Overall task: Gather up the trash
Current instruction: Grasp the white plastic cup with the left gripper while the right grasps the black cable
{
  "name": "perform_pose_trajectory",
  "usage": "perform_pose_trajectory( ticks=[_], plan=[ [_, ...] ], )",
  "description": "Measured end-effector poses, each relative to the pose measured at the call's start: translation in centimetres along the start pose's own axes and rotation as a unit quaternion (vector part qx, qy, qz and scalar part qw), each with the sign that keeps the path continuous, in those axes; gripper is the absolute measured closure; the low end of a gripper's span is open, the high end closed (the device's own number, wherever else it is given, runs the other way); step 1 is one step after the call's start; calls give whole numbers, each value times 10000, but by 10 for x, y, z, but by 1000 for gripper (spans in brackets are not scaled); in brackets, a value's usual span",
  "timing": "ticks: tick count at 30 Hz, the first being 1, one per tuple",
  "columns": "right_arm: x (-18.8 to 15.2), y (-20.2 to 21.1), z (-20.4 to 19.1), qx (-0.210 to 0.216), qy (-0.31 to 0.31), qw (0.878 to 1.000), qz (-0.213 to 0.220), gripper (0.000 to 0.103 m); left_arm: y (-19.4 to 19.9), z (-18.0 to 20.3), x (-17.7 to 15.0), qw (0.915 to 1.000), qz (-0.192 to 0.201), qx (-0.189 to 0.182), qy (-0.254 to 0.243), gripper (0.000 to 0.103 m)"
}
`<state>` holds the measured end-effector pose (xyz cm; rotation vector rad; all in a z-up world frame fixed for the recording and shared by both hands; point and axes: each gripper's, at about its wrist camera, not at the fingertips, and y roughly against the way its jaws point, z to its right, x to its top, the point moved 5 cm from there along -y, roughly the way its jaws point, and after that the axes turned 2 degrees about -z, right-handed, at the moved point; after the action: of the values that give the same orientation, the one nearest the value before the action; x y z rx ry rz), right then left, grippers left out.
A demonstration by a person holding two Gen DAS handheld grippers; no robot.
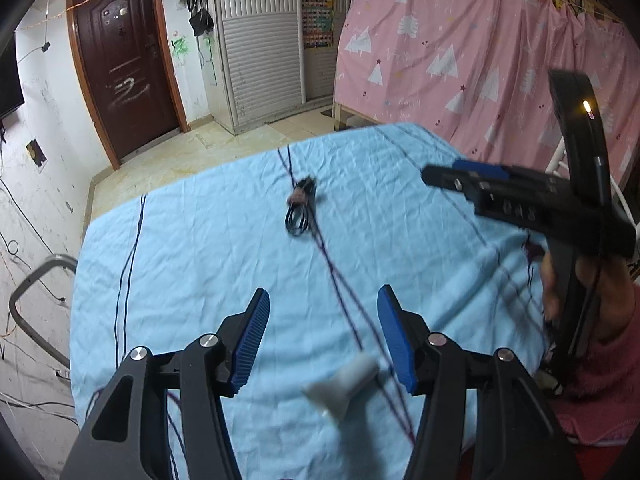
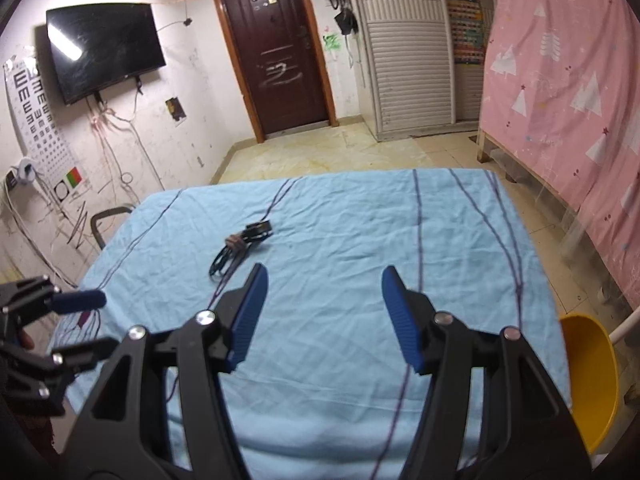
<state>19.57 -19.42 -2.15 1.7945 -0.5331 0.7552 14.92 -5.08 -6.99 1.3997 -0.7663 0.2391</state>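
A chair [image 2: 105, 222] stands off the left edge of the blue sheet [image 2: 340, 232]. The left gripper [image 1: 322, 338] hangs over the sheet's near edge, jaws spread wide and empty; a white paper scrap [image 1: 344, 386] lies on the sheet between its fingers, nearer the right one. A bundled black cable [image 1: 299, 210] lies mid-sheet, toward the far edge. The right gripper [image 2: 324, 318] is also wide open and empty, above the sheet. A yellow bin [image 2: 592, 380] sits off the right edge.

sheet [image 2: 340, 240] light blue, dark stripes | curtain [image 2: 560, 80] pink, white trees | bin [image 2: 592, 380] yellow
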Motion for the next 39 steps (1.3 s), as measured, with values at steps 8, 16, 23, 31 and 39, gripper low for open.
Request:
perform_pose_trajectory(
  ticks=[8, 16, 23, 31, 39],
  plan=[
    [2, -15, -22, 111, 190, 9996, -152, 46, -8, -9, -34, 9996, -218, -142, 104, 50],
    [3, -32, -43, 179, 400, 9985, -315, 46, -16, -1, -47, 9985, -284, -440, 150, 42],
    [4, -45, -60, 248, 566, 9971, -446, 46, -24, -2, -48, 9978, -258, -583, 177, 42],
    [4, -61, -74, 246, 674, 9956, -595, 46, -23, -2, -50, 9963, -145, -846, 93, 67],
    [7, -75, -89, 221, 818, 9937, -732, 46, -19, -12, -51, 9951, -26, -979, 152, 72]
  ],
)
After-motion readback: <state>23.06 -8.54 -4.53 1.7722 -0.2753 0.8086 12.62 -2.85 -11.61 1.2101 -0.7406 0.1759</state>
